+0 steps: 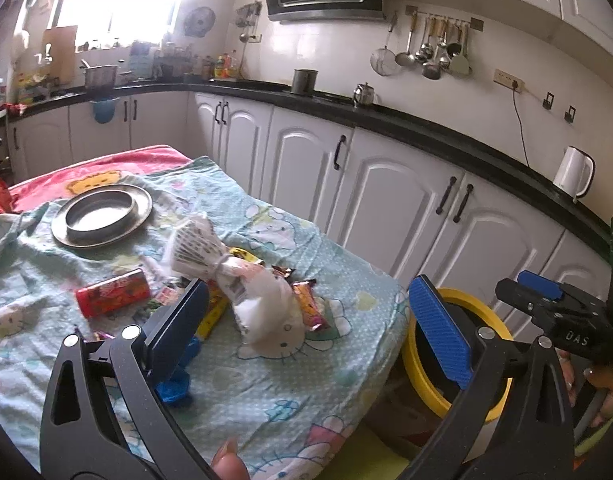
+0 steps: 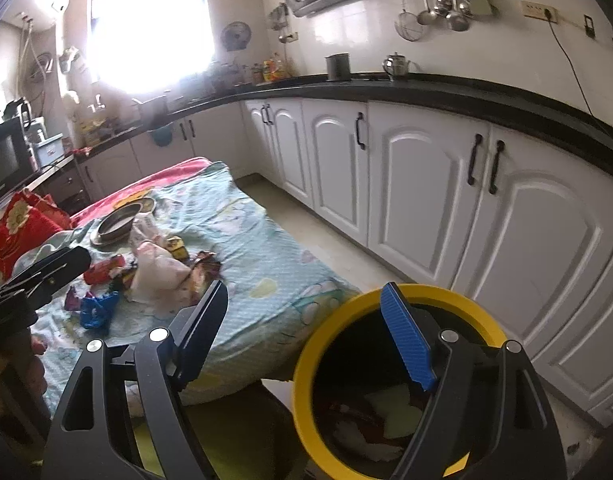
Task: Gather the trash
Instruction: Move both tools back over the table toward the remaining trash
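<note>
While both tools hang spread and empty, the litter lies in a heap on the cloth-covered table.

Left gripper: fingers wide apart, holding nothing, above the near end of the table; its left finger sits over the yellow wrapper.
Right gripper: fingers wide apart, holding nothing; its blue pad stands over the mouth of the bin.
Bin: yellow rim, dark inside, on the floor just beside the table's near corner; scraps of paper and wrapper lie at its bottom.
White plastic bag: knotted in the middle, lying across the heap on the table.
Red packet: on the cloth, left of the bag, near the metal plate.
Yellow wrapper: partly under the bag.
Orange wrapper: touching the bag on its right side.
Blue wrapper: crumpled, nearest the camera, partly behind the left finger.
Metal plate: round, at the far part of the table, apart from the heap.
Table cloth: pale green with cartoon cats, a red one beneath at the far end.
Kettle: white, on the black counter.
</note>
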A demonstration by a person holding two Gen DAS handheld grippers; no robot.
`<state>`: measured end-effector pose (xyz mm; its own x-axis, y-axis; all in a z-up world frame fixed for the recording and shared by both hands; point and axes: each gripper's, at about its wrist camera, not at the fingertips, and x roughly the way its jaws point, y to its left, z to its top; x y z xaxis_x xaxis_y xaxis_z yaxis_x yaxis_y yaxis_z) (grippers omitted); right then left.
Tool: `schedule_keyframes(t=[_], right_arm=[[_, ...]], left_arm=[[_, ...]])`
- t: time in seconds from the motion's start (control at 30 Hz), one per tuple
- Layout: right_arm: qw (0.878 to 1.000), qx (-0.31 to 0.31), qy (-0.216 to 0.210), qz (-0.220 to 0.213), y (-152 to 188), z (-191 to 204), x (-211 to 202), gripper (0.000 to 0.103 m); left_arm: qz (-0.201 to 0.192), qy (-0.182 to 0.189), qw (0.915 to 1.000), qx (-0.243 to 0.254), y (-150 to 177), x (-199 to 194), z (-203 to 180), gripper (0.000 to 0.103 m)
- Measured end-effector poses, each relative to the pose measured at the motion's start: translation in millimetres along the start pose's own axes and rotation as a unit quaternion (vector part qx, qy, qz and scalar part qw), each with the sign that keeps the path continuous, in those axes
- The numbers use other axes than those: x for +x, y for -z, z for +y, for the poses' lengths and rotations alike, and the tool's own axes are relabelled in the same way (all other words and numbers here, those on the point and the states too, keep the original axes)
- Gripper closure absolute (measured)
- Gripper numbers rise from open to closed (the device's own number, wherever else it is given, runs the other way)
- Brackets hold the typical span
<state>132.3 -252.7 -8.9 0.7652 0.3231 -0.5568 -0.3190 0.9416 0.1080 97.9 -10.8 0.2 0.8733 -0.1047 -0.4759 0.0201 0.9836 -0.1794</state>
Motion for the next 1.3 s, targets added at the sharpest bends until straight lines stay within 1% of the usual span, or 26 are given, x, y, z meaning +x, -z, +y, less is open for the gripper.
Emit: schedule_keyframes(t=[0.07, 0.17, 0.4, 0.7, 0.97, 1.1, 1.2, 1.3], right_arm=[[1.000, -0.005, -0.007, -0.002, -1.1, 6.6, 0.3, 0.026], [1.000, -0.013, -0.015, -0.003, -3.1, 16.0, 1.8, 0.023], [0.999, -0.034, -0.037, -0.001, -7.4, 39.5, 8.7, 0.022], [0.994, -0.074, -0.075, 0.010, -12.5, 81.5, 24.9, 0.022], [0.989, -0.110, -0.095, 0.021, -18.6, 117.0, 45.8, 0.022], [0.987, -0.119, -0.102, 0.027, -23.7, 129.0, 58.7, 0.022], [0.985, -0.129, -0.105, 0.034, -26.0, 138.1, 69.8, 0.022], [0.984, -0.137, -0.106, 0.041, -26.6, 146.9, 81.5, 0.021]], left_arm=[[-0.004, -0.007, 1.0000, -0.003, -1.0, -2.6, 4.5, 0.011], [-0.009, -0.015, 0.9998, -0.010, -2.4, -6.4, 13.0, 0.011], [-0.013, -0.040, 0.9987, -0.028, -1.4, -13.4, 33.9, 0.011], [-0.021, -0.068, 0.9957, -0.060, -2.8, -24.7, 69.0, 0.011], [-0.028, -0.102, 0.9896, -0.097, -5.3, -39.2, 113.4, 0.011], [-0.026, -0.113, 0.9864, -0.117, -3.1, -43.9, 135.2, 0.011], [-0.019, -0.122, 0.9838, -0.130, 0.4, -45.3, 153.7, 0.011], [-0.004, -0.126, 0.9804, -0.151, 7.2, -43.7, 173.7, 0.011]])
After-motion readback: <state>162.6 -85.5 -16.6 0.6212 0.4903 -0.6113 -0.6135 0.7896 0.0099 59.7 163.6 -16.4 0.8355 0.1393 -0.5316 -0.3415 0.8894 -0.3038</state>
